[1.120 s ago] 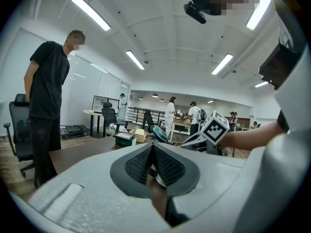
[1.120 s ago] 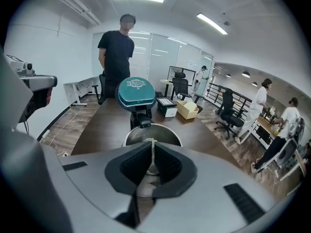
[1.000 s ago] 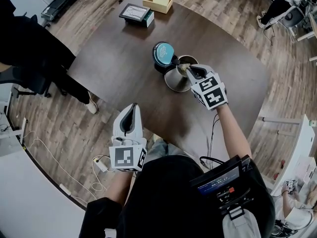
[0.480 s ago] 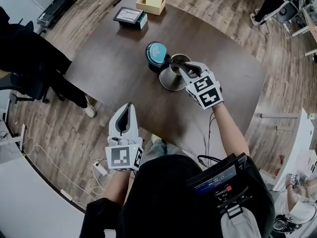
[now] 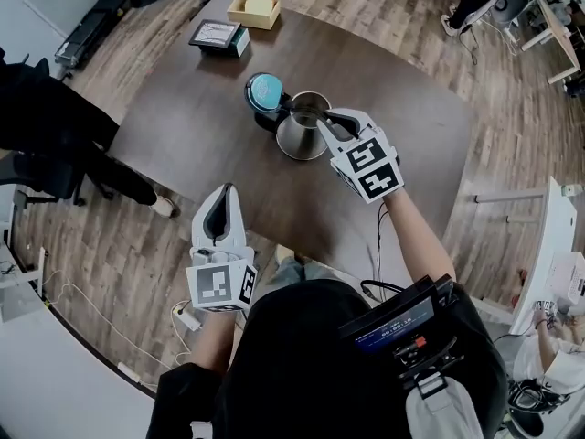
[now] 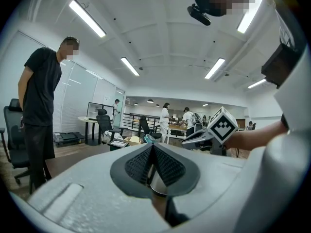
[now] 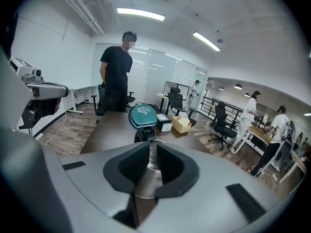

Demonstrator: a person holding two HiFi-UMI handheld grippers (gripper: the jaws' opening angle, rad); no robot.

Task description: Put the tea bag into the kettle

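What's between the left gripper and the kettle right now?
Only bare dark table. The head view shows nothing lying on the stretch from the left gripper to the kettle.

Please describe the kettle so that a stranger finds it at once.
Look at the big dark table. Near its middle, by the right claw, stands the kettle. It alone is shiny metal, with a round teal lid flipped open, unlike the wooden box and dark box at the far edge.

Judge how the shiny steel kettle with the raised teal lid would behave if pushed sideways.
The shiny steel kettle widens toward its base, so it probably slides rather than tips on the smooth dark table. Its raised teal lid may swing shut. The polished wall looks slippery to grip.
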